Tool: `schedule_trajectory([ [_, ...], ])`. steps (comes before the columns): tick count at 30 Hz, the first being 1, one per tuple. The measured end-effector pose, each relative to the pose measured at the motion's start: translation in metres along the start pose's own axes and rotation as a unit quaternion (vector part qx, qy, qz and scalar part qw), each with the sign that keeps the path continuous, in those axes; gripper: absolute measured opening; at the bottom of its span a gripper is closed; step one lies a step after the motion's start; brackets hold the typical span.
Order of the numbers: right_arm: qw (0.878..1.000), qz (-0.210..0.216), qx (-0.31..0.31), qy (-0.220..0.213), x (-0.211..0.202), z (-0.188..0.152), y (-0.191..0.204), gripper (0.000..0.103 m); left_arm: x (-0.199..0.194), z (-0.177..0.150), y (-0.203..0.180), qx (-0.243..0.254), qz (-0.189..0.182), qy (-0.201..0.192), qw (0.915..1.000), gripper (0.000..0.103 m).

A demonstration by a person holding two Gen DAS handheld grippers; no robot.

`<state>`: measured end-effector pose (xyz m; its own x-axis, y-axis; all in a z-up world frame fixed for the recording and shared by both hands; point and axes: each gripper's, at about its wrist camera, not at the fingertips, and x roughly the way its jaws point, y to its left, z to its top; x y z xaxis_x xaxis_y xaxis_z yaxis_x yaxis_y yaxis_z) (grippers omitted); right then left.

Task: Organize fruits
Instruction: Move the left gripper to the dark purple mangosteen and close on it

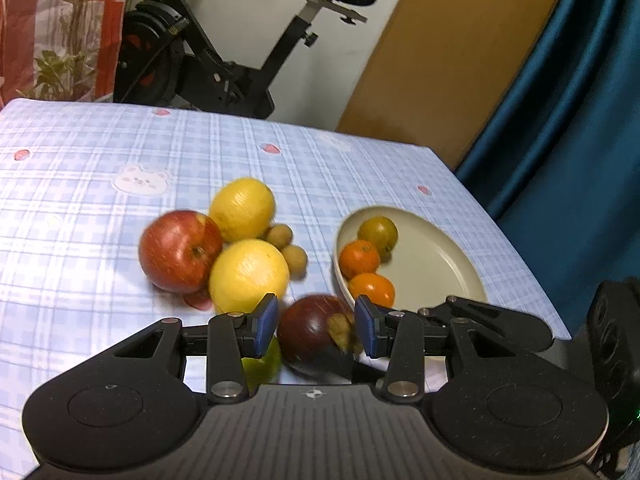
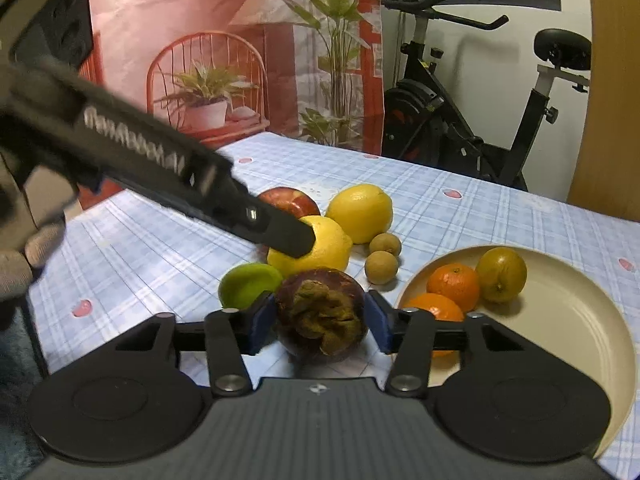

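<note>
Left wrist view
My left claw [image 1: 316, 326]: jaws partly apart, gripping nothing; the blue pads [image 1: 266, 324] stand clear of the fruit seen through the gap.
Mangosteen [image 1: 312, 328]: dark purple and blurred, it shows between my pads but lies beyond them, on the checked tablecloth [image 1: 100, 140].
Lime [image 1: 262, 364]: mostly hidden behind my left finger, just beside the mangosteen.
Loose fruit: a red apple [image 1: 180, 256] touches two lemons, the far lemon [image 1: 242, 208] and the near lemon [image 1: 248, 274]; two small brown longans [image 1: 288, 246] lie at their right.
Plate [image 1: 440, 280]: cream, near the table's right edge, holding two oranges [image 1: 359, 258] and a greenish citrus [image 1: 378, 232] along its left rim.
Right edge: a black body [image 1: 614, 340]; I cannot tell what it is.

Right wrist view
My right claw [image 2: 320, 322]: narrow, both blue pads pressed to the sides of the mangosteen [image 2: 320, 312], whose brown calyx faces the camera.
Mangosteen's place: low over the tablecloth, between the lime [image 2: 248, 284] and the plate [image 2: 560, 320]; whether it touches the cloth I cannot tell.
My left claw from here [image 2: 294, 242]: a black finger slanting in from the upper left, its tip in front of the near lemon [image 2: 332, 252], apart from the mangosteen.
My left hand [image 2: 24, 264]: grey glove, at the left edge.
On the plate: the two oranges [image 2: 454, 286] and the greenish citrus [image 2: 501, 274], touching one another.
Behind: an exercise bike [image 2: 460, 128] past the table.
</note>
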<state>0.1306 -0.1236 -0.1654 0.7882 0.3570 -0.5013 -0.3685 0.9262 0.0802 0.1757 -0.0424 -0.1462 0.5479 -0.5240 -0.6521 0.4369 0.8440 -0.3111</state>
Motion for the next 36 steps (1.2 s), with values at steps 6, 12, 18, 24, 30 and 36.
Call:
schedule_trajectory([
  [6,1.000,-0.005,0.002,0.019,0.006,-0.003,0.000,0.047,0.009,-0.006,-0.002,-0.001,0.003,0.016,0.9999,0.044],
  [12,1.000,-0.004,0.007,0.022,0.011,-0.005,-0.001,0.054,0.011,-0.006,0.003,-0.011,0.010,0.012,0.9998,0.044],
  [18,1.000,0.004,0.008,0.030,0.024,-0.003,-0.005,0.062,0.010,-0.007,0.007,-0.018,0.009,0.005,0.9998,0.044],
  [24,0.999,0.005,0.011,0.034,0.028,-0.005,-0.003,0.062,0.009,-0.007,0.007,-0.019,0.005,0.005,0.9998,0.044],
  [30,0.999,0.003,0.026,0.039,0.017,-0.008,-0.004,0.062,0.011,-0.011,0.002,-0.015,-0.004,0.017,0.9997,0.045],
  [36,0.998,0.006,0.046,0.048,0.001,-0.014,-0.007,0.062,0.014,-0.021,0.000,-0.030,-0.029,0.030,0.9986,0.053],
])
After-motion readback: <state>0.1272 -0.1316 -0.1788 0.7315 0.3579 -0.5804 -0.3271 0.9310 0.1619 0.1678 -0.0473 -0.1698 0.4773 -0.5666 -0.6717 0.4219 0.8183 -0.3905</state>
